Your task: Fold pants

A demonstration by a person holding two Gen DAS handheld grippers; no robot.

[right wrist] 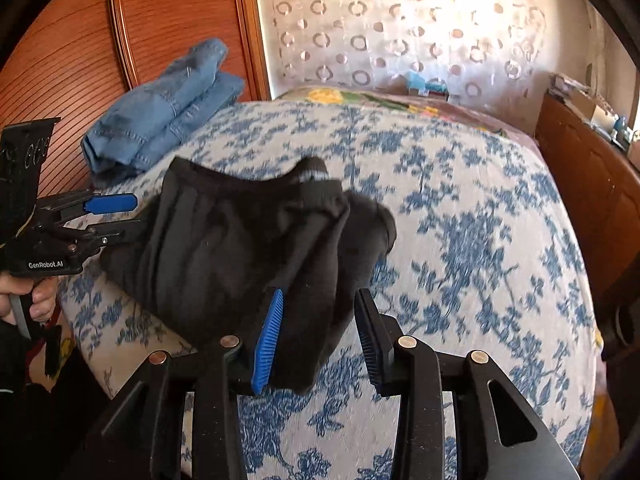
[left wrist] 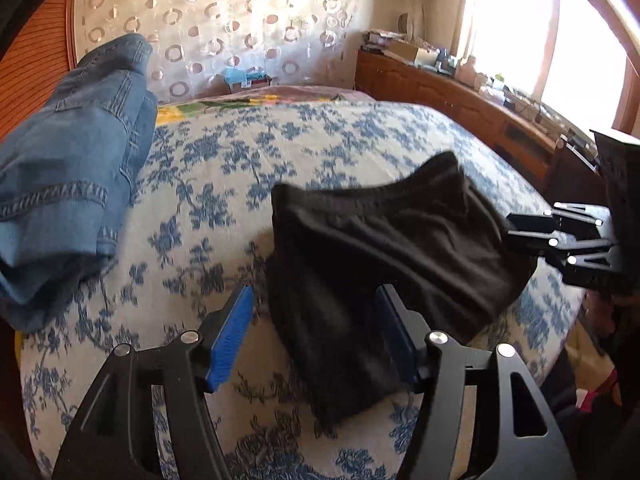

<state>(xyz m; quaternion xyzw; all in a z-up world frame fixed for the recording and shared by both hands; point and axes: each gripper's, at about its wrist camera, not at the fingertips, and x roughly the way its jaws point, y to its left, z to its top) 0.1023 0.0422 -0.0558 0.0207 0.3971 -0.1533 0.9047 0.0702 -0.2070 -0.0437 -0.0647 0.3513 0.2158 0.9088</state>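
Note:
Folded black pants (left wrist: 384, 240) lie on the blue-flowered bedspread (left wrist: 224, 168) near its front edge; they also show in the right wrist view (right wrist: 248, 236). My left gripper (left wrist: 314, 300) is open, its blue pads either side of the pants' near left corner. My right gripper (right wrist: 318, 300) is open, its pads either side of the pants' near right corner. Each gripper shows in the other's view, the right one (left wrist: 516, 228) and the left one (right wrist: 128, 214), at the pants' edges.
Folded blue jeans (left wrist: 68, 184) lie at the bed's far left, by a wooden wardrobe (right wrist: 72, 60). A wooden dresser (left wrist: 460, 96) with clutter runs along the right under a bright window. A patterned curtain (left wrist: 240, 20) hangs behind.

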